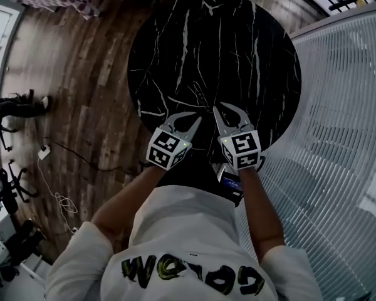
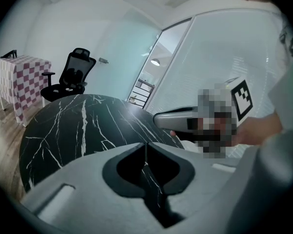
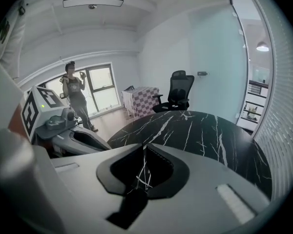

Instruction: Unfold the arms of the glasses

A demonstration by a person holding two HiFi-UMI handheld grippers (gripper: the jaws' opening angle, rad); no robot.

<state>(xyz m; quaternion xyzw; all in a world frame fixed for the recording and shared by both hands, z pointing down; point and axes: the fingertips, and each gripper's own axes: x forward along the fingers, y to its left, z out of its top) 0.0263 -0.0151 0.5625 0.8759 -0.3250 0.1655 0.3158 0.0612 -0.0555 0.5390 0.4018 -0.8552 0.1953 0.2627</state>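
Glasses (image 1: 197,97), faint and thin-framed, lie mid-frame on the black surface (image 1: 238,55), just beyond the left hand-held gripper (image 1: 198,118) and right hand-held gripper (image 1: 221,107), both narrow and empty. This looks like the approach; next, 1 should steady the frame while the other catches an arm.

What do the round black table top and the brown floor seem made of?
Round black table top: polished marble or a marble-look slab, judging by the white veins and sheen. Brown plank floor: wood or wood-look laminate, fairly matte, with visible plank seams and grain.
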